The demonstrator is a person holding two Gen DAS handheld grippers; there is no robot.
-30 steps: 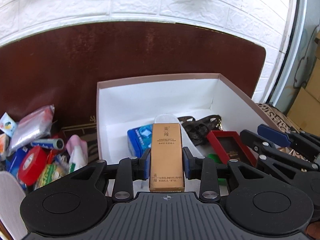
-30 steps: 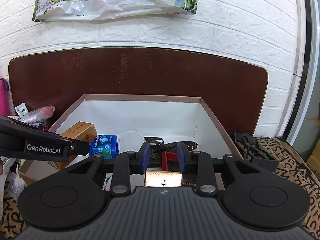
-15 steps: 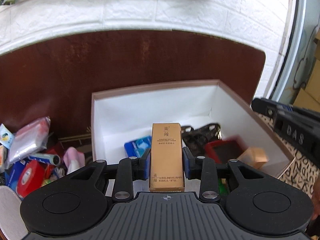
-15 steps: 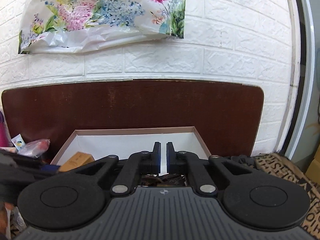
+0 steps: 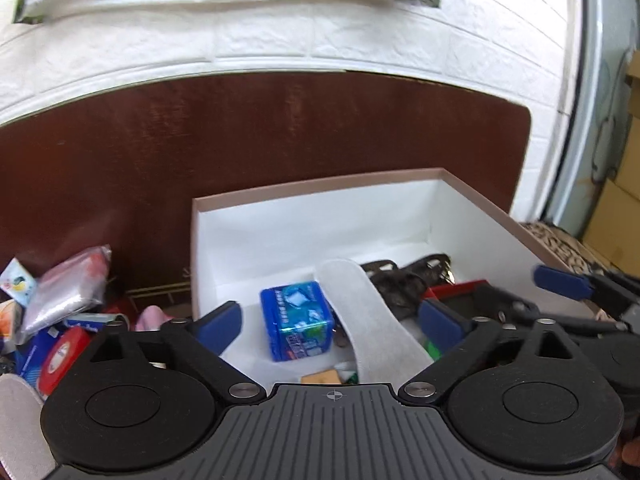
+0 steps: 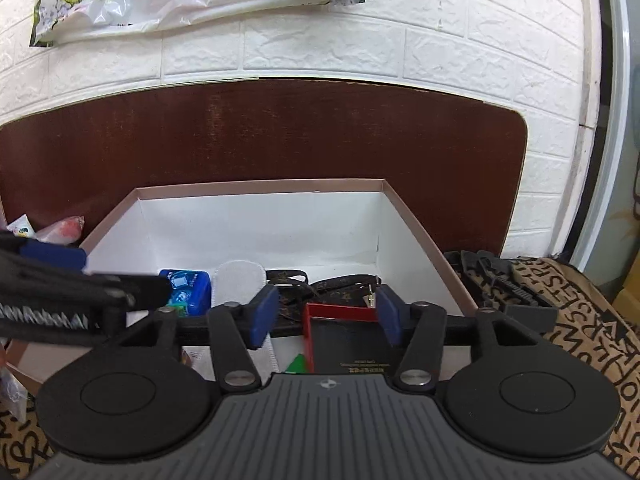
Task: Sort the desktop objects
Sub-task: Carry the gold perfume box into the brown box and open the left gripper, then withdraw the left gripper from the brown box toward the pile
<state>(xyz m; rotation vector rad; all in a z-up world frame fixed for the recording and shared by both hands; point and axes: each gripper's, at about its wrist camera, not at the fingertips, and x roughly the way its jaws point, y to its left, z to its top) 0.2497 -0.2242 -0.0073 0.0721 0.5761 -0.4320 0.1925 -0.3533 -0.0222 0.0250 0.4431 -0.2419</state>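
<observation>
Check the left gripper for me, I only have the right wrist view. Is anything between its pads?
Observer: No. The left gripper has its jaws opening wide, with nothing between the pads.
Operator: Anything right below it?
Observer: A tan sliver shows inside the white box, at the edge of the gripper body. Too little of it shows to identify.
Operator: What's left of the box?
Observer: An unsorted pile that includes a red tape roll.
</observation>
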